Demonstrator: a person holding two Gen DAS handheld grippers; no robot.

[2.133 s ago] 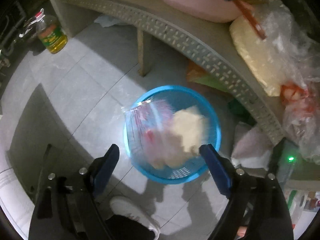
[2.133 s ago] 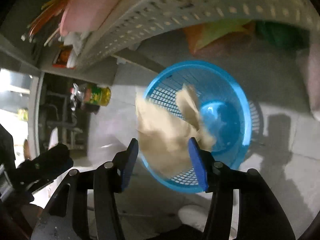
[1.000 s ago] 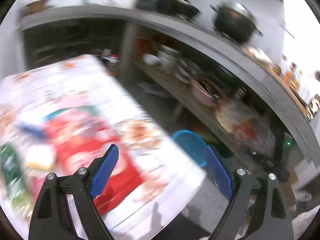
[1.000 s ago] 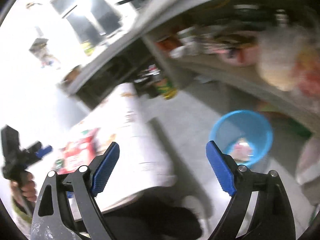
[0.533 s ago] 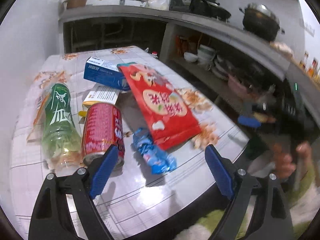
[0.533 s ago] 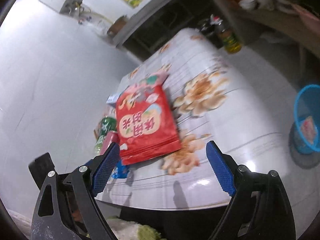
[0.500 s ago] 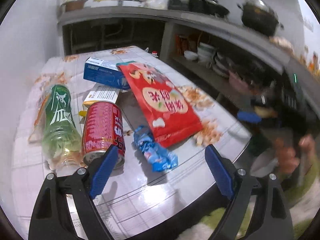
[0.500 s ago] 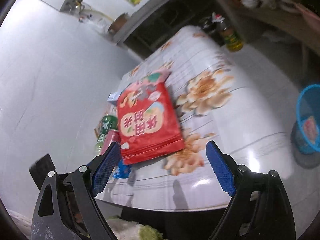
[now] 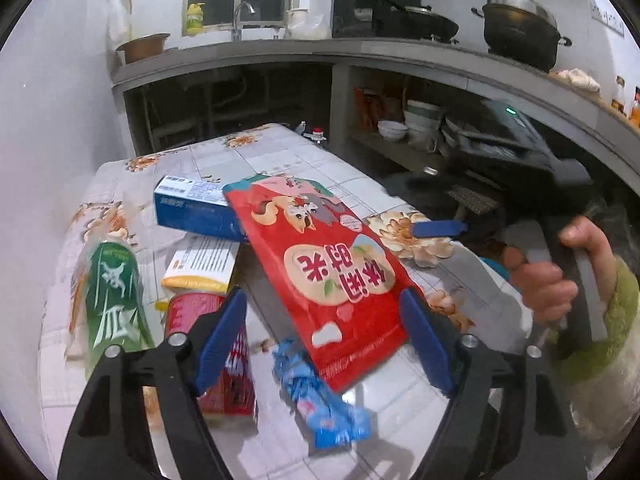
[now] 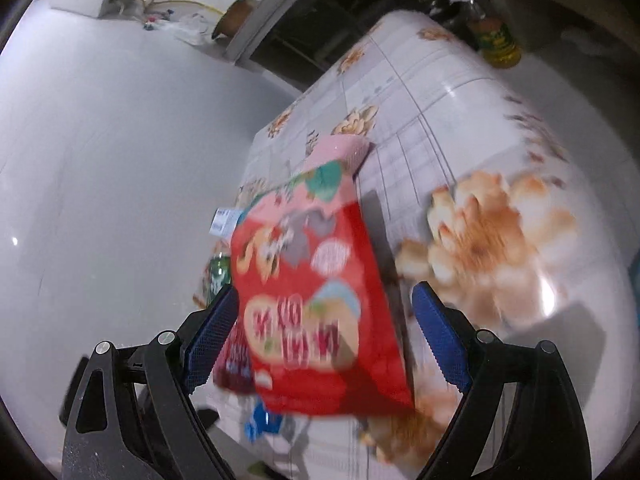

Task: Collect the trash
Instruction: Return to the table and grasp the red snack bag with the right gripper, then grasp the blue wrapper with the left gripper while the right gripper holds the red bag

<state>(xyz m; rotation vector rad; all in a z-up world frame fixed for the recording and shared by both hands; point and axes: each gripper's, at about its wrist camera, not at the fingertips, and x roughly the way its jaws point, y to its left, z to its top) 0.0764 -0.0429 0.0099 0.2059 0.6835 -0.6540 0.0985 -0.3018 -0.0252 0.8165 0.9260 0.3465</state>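
Observation:
A red snack bag (image 9: 328, 264) lies on the flowered table (image 9: 280, 152), its near end between the fingers of my left gripper (image 9: 322, 340). The jaws are closing; the pads touch nothing. A crumpled blue wrapper (image 9: 316, 396) lies just below the bag, and a red can (image 9: 224, 364) sits behind the left finger. A green bottle (image 9: 112, 304), a blue box (image 9: 196, 208) and a yellow-white box (image 9: 204, 264) lie to the left. My right gripper (image 10: 326, 340) is open and hovers over the same red bag (image 10: 312, 300), blurred. One of its blue fingers (image 9: 438, 228) shows beside a hand (image 9: 548, 276).
A pink pack (image 10: 340, 150) lies past the bag's far end. An oil bottle (image 10: 496, 40) stands on the floor beyond the table. A concrete counter with pots (image 9: 516, 32) and a shelf of bowls (image 9: 416, 120) run along the back and right.
My left gripper has dropped closer to the trash and its jaws have narrowed. My right gripper has swung in towards the red bag, which now fills the space between its fingers.

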